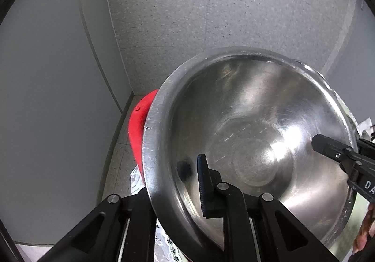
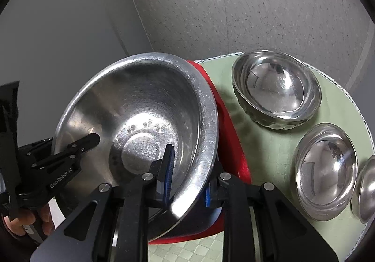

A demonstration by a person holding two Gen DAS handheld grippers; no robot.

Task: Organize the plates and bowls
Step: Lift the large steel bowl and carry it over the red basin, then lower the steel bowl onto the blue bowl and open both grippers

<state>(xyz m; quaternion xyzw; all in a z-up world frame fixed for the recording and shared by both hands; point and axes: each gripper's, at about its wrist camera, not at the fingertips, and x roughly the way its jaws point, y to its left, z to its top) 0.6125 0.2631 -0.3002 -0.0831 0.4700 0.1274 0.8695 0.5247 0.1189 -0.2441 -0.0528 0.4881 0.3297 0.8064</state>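
A large steel bowl (image 1: 253, 126) (image 2: 145, 107) is held tilted in the air by both grippers. My left gripper (image 1: 173, 191) is shut on the bowl's left rim, one finger inside and one outside. My right gripper (image 2: 189, 182) is shut on the bowl's right rim in the same way. Each gripper's inner finger shows in the other's view. A red plate (image 2: 236, 145) (image 1: 138, 126) lies under the bowl on the table.
A round table with a green cloth (image 2: 276, 145) holds a deep steel bowl (image 2: 276, 91), a shallower one (image 2: 325, 170) and a third (image 2: 365, 191) at the right edge. Speckled floor (image 1: 187, 16) and grey wall (image 1: 46, 98) lie beyond the table.
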